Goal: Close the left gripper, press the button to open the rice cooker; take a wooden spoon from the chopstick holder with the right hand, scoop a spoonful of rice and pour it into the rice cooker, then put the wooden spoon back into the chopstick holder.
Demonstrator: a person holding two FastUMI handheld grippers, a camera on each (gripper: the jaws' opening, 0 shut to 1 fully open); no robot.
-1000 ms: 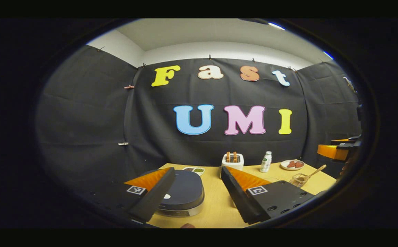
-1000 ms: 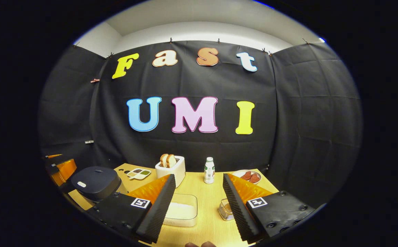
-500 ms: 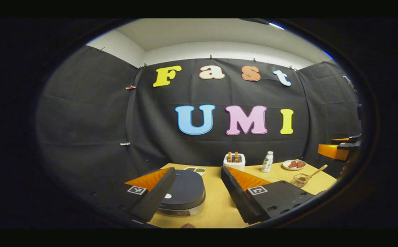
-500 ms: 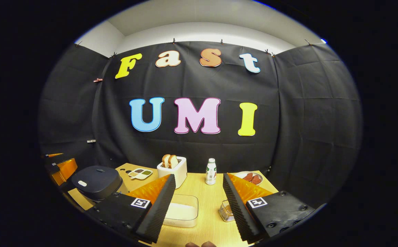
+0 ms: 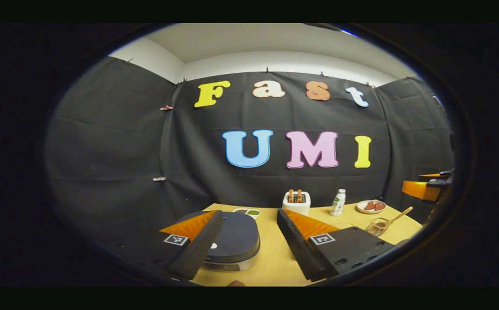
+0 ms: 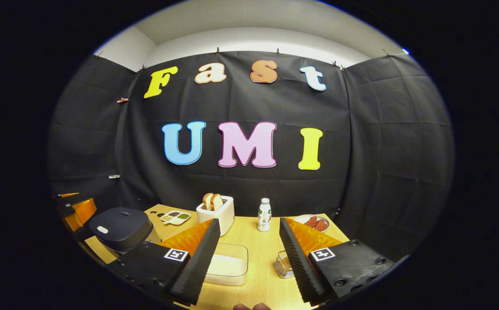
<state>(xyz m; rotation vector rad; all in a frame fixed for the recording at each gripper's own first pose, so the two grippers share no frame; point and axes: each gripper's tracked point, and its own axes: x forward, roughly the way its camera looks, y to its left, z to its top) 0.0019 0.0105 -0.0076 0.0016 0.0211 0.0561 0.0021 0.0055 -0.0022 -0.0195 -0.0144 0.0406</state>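
Note:
The dark rice cooker [image 5: 232,241] sits shut on the wooden table, partly behind my left gripper's left finger; its small white button [image 5: 214,246] shows on the lid's front. My left gripper [image 5: 249,230] hangs open just above and in front of it. The rice cooker [image 6: 118,228] lies at the left in the right gripper view. My right gripper [image 6: 249,241] is open over a clear box of white rice [image 6: 229,263]. The chopstick holder [image 6: 283,263] stands by the right finger. From the holder [image 5: 376,226] a wooden spoon [image 5: 398,214] leans out.
A white toaster [image 6: 216,211] with bread, a small bottle [image 6: 264,214], a plate with red pieces [image 6: 314,222] and a divided dish [image 6: 175,217] line the table's back. The other gripper [image 5: 426,187] shows at the right edge in the left gripper view.
My left gripper has drifted slightly left and lower toward the rice cooker, which now looks a bit larger. The right gripper has hardly moved.

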